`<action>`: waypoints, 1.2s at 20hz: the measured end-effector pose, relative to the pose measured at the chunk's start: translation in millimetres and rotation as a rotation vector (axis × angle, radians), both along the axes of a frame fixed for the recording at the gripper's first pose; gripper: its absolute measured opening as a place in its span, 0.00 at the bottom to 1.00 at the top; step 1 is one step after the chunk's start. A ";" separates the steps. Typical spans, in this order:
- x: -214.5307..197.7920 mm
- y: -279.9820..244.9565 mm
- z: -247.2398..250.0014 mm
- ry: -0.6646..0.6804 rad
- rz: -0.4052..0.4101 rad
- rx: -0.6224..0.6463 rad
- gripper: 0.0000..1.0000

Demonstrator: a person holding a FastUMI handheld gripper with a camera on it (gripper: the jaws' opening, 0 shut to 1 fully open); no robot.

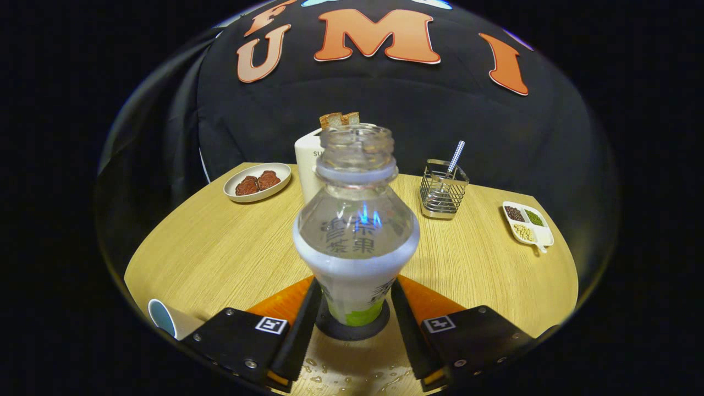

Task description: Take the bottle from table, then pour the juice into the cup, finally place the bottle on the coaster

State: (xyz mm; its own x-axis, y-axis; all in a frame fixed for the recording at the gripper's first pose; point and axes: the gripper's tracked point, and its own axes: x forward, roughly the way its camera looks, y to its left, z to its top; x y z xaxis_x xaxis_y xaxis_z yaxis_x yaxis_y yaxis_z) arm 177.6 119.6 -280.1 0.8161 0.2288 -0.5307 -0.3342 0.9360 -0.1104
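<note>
1. Standing upright between the two fingers of the gripper [352, 322], the bottle [356, 231] rests on a dark round coaster [352, 330] on the wooden table [220, 253].
2. Both fingers lie close along the bottle's lower sides; whether they press on it or have a slight gap cannot be told.
3. The bottle is uncapped, its clear upper part looks empty, and a pale label wraps the lower part with a green band at the base.
4. Dark East Asian characters show through the clear shoulder, mirrored from the far side; more characters sit on the label, partly hidden by the fingers.
5. A cup [163, 319] with a blue inside sits near the table's edge, just beside the left finger block.
6. Water droplets [352, 377] spot the table between the fingers, nearer than the coaster.
7. Beyond the bottle stands a white toaster [308, 165] holding bread slices [339, 119]; its lettering is mostly hidden.
8. Farther off are a plate with brown food [257, 182], a wire holder with a striped straw [443, 190], and a divided dish of beans [527, 223].
</note>
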 end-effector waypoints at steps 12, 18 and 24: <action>-74.4 -35.0 140.2 -0.145 -0.089 0.023 0.97; -128.6 -77.0 209.1 -0.200 -0.194 0.098 0.97; -160.7 -107.1 268.8 -0.314 -0.253 0.100 0.97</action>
